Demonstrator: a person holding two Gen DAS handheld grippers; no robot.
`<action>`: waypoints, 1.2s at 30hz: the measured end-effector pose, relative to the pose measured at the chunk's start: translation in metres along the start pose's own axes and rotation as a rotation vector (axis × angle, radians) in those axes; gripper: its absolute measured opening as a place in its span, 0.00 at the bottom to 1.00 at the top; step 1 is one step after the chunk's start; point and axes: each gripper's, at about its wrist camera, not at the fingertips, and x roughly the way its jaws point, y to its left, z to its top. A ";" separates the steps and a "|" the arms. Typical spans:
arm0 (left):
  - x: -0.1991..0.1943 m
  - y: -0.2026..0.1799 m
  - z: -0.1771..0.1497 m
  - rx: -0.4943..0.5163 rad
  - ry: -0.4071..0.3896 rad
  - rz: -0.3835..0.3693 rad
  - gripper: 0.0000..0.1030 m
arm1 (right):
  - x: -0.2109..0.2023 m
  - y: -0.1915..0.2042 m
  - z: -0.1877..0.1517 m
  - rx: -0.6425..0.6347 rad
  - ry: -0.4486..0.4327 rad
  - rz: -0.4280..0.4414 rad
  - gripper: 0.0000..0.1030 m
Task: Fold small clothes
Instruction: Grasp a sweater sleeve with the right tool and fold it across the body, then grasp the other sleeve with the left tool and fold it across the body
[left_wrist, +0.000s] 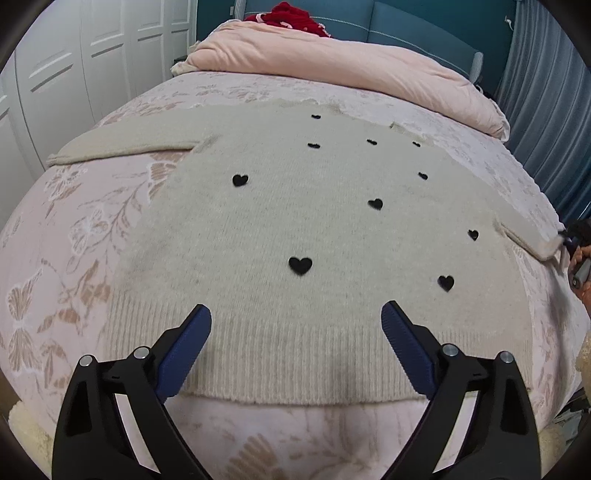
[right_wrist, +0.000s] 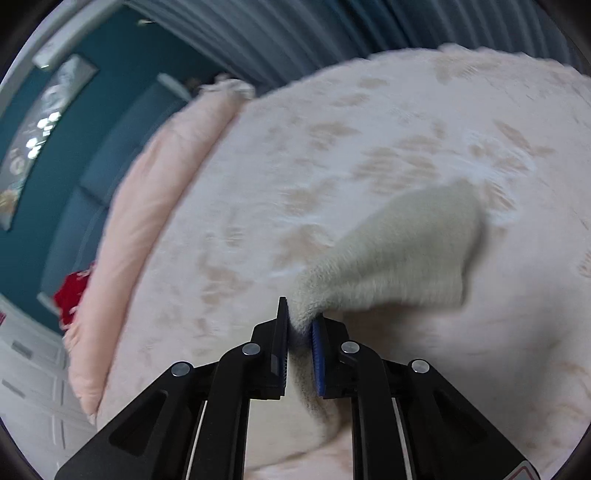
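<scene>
A cream knitted sweater with black hearts (left_wrist: 295, 221) is being spread flat on the pink floral bed (left_wrist: 74, 229). Its sleeve cuff (right_wrist: 399, 254) is being pinched by the closed right gripper (right_wrist: 300, 328), while the left gripper (left_wrist: 295, 317) is being held wide open, empty, above the hem. With so thin a bite, the cuff could be pulled free.

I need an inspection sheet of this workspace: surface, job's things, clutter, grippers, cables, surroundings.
Surface: bed with pink floral cover.
Job's things: cream sweater with black hearts, spread flat; its sleeve is lifted.
Clutter: folded pink duvet; red garment behind it.
Grippers: left hand-held gripper open above the hem; right hand-held gripper shut on the sleeve.
Cables: nothing seen.
Surroundings: white wardrobe doors, blue curtain, teal headboard.
</scene>
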 end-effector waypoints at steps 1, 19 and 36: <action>-0.001 0.000 0.004 -0.001 -0.017 -0.012 0.88 | -0.005 0.036 -0.007 -0.076 -0.003 0.091 0.12; 0.089 0.054 0.131 -0.381 0.063 -0.310 0.95 | -0.001 0.173 -0.271 -0.468 0.432 0.362 0.49; 0.197 0.054 0.225 -0.601 -0.005 -0.466 0.10 | 0.046 0.144 -0.210 -0.148 0.353 0.380 0.10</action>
